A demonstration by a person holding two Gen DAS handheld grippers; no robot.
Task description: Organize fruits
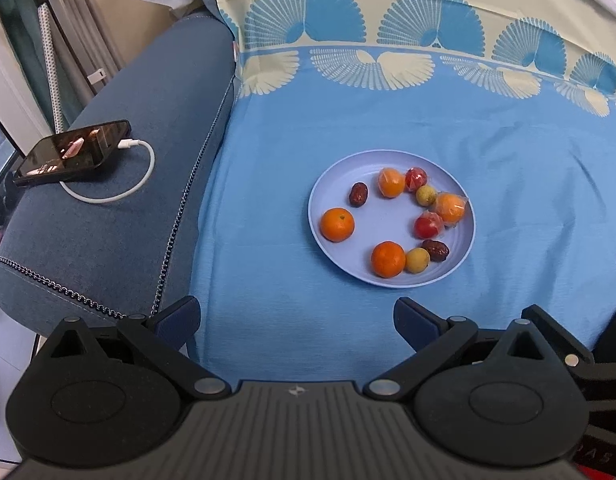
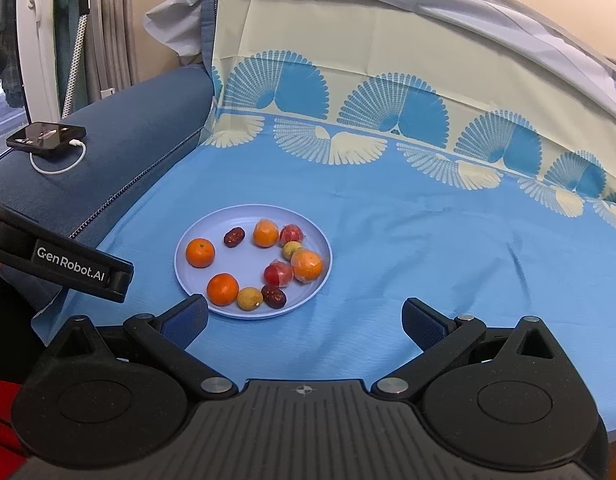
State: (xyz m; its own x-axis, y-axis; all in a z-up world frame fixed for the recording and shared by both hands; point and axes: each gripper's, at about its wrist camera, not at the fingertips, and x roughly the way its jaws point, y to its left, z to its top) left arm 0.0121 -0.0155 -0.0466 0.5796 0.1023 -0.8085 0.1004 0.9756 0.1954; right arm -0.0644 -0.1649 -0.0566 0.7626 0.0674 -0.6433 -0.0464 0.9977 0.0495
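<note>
Blue patterned cloth (image 1: 507, 152) over sofa seat. Plate (image 1: 335, 176) of mixed fruit ahead of both grippers, all fruit inside rim. Left gripper (image 1: 296, 320) wide open, empty, plate straight ahead. Right gripper (image 2: 306, 322) wide open, empty, plate ahead-left, apparently nearer.

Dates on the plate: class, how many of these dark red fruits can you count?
2. One date lies near the plate's far left, apart from the others; the second date lies at the near right, beside a small yellow fruit. None seem hidden.

lilac plate (image 1: 387, 280); fan-patterned blue cloth (image 1: 507, 152)
</note>
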